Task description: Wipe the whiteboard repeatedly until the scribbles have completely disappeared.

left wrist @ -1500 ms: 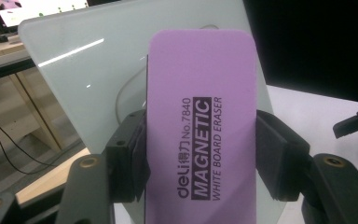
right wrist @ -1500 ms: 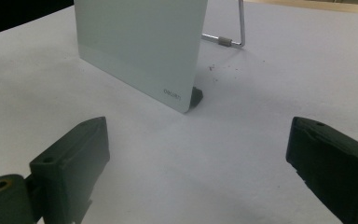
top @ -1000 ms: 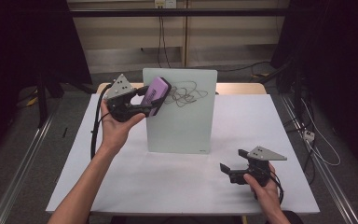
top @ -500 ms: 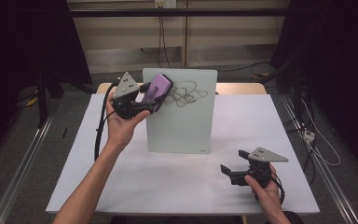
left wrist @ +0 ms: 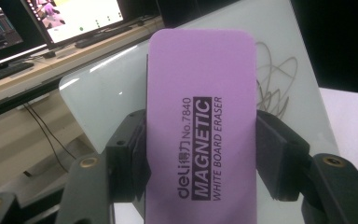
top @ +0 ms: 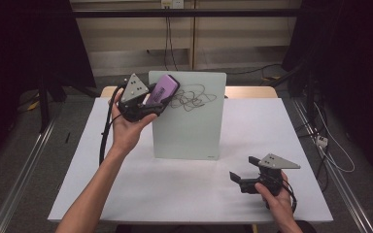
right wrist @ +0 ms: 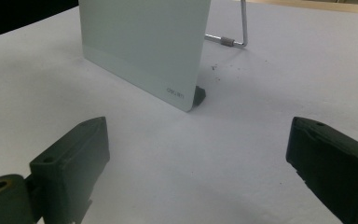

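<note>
The left gripper [top: 148, 104] is raised at the upper left corner of the upright whiteboard [top: 189, 126], which stands at the middle of the white table [top: 184, 194]. Its jaws are closed on a purple eraser [top: 162, 90], one jaw on each long side. In the high view the eraser appears at the board's top left edge; contact with the board surface cannot be confirmed there.

The left gripper view adds detail: the eraser [left wrist: 200, 135] carries the print "MAGNETIC WHITE BOARD ERASER", and the black scribble [left wrist: 272, 79] lies on the board just to the right of it. Monitors [left wrist: 60, 18] stand on a desk beyond the board. The high view shows the same scribble [top: 192, 97] on the board's upper half.

The right gripper [top: 250, 180] rests low on the table near the right front edge, well apart from the board. The right gripper view shows its jaws spread wide with nothing between them, the board's lower corner [right wrist: 177, 95] and a metal support stand [right wrist: 233, 37] behind the board.
</note>
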`<act>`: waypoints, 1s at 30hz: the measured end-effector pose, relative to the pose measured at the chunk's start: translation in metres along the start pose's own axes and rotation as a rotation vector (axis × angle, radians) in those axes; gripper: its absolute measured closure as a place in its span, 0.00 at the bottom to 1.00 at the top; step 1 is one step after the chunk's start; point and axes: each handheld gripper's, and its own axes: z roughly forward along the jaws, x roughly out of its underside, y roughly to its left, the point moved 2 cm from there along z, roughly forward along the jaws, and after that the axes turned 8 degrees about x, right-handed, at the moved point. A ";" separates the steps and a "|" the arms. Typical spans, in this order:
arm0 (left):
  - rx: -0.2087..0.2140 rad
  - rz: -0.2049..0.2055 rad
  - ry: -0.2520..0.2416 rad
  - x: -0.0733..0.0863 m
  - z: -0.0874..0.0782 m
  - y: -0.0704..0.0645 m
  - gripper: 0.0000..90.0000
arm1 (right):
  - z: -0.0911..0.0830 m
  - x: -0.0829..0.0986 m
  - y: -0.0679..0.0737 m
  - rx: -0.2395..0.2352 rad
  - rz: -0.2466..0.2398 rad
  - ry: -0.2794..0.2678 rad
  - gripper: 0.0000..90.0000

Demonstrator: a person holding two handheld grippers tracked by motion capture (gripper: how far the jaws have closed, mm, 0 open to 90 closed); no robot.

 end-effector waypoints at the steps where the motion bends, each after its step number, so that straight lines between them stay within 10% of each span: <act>1: 0.003 0.013 0.012 0.000 0.000 0.000 0.46 | 0.000 0.000 0.000 0.000 0.000 0.000 0.06; 22: 0.079 0.099 0.160 0.028 0.032 -0.042 0.45 | 0.000 0.001 0.001 -0.003 -0.007 0.004 0.06; 30: 0.076 0.095 0.164 0.023 0.029 -0.037 0.45 | 0.000 0.001 0.001 -0.003 -0.005 0.002 0.06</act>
